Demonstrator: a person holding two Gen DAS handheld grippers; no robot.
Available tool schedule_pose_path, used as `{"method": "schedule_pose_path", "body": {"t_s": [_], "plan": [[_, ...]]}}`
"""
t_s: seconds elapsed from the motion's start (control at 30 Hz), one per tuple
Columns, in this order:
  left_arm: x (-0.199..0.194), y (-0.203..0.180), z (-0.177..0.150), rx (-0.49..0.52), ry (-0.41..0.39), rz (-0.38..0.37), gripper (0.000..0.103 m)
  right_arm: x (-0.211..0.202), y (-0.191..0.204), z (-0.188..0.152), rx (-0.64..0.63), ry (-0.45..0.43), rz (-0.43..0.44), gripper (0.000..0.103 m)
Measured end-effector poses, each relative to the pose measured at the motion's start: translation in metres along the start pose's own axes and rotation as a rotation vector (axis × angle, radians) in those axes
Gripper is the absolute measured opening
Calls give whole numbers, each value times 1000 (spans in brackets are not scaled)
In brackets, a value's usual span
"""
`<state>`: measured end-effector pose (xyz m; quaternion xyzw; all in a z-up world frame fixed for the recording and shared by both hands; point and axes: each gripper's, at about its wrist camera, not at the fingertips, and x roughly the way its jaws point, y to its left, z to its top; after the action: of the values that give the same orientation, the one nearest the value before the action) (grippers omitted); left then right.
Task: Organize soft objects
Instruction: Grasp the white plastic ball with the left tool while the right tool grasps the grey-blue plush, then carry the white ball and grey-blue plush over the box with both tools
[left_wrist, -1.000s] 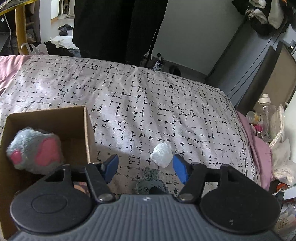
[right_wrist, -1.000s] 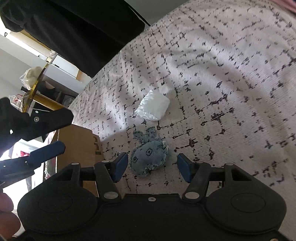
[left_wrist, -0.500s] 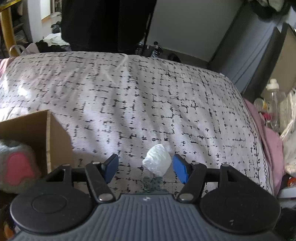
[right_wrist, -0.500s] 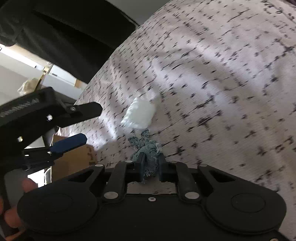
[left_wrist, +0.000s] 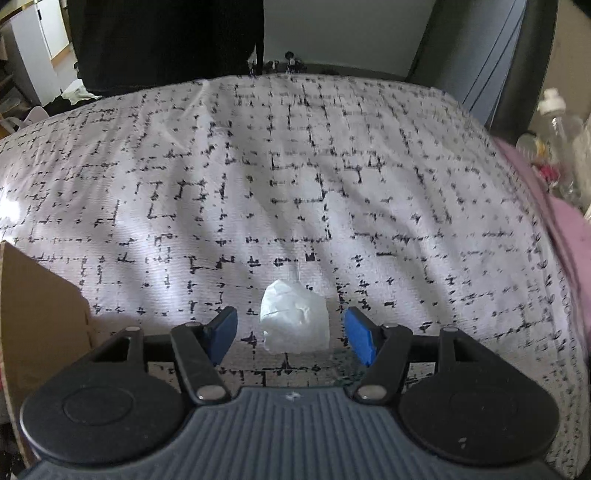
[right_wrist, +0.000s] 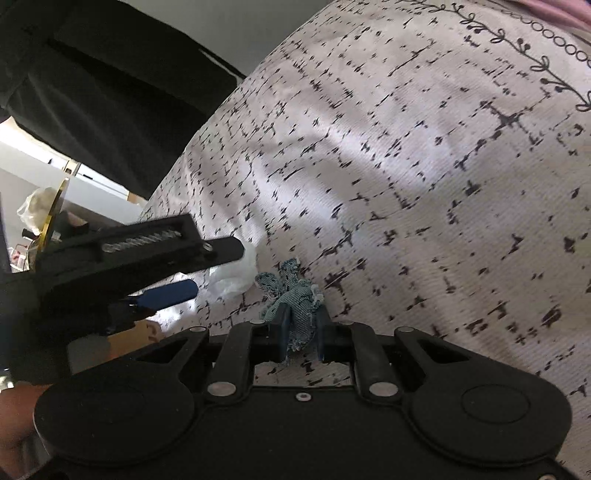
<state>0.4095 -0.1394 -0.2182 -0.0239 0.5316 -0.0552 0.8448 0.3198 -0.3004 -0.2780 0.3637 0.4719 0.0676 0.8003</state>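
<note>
The right gripper (right_wrist: 300, 334) is pinched on a small blue denim toy (right_wrist: 293, 306), its blue pads squeezing the cloth thin while the frayed top sticks out above them; the grip looks shallow, so a quick lift could let the toy slide free and drop back on the bedspread (right_wrist: 424, 184). The left gripper (left_wrist: 291, 334) stands spread with a crumpled white wad (left_wrist: 295, 319) between its fingers, pads not touching it; the wad is light and soft, so closing off-centre could nudge it aside or catch a fold of the cover with it. The two tools work close together, the left one's finger reaching just beside the denim toy in the right wrist view, so a clash is the likeliest fault if both move at once. The cardboard box (left_wrist: 40, 314) sits at the left edge, near the left gripper; the bedspread beyond lies open toward the far edge; bottles (left_wrist: 554, 140) crowd the right side.
</note>
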Motion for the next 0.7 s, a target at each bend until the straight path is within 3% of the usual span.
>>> {"method": "schedule_pose_path", "body": {"t_s": [0.13,0.23,0.7], "plan": [[9,0,-1,-7,5,14,61,-1,-2,1,4,-3,0,14],[12,2,-2,-33,17,2,41,-1,-2,2,7,-4,-2,14],[-47,9,-13,-48,-61,-44,41,-34,12,-2,-58,-84,-20,11]]}}
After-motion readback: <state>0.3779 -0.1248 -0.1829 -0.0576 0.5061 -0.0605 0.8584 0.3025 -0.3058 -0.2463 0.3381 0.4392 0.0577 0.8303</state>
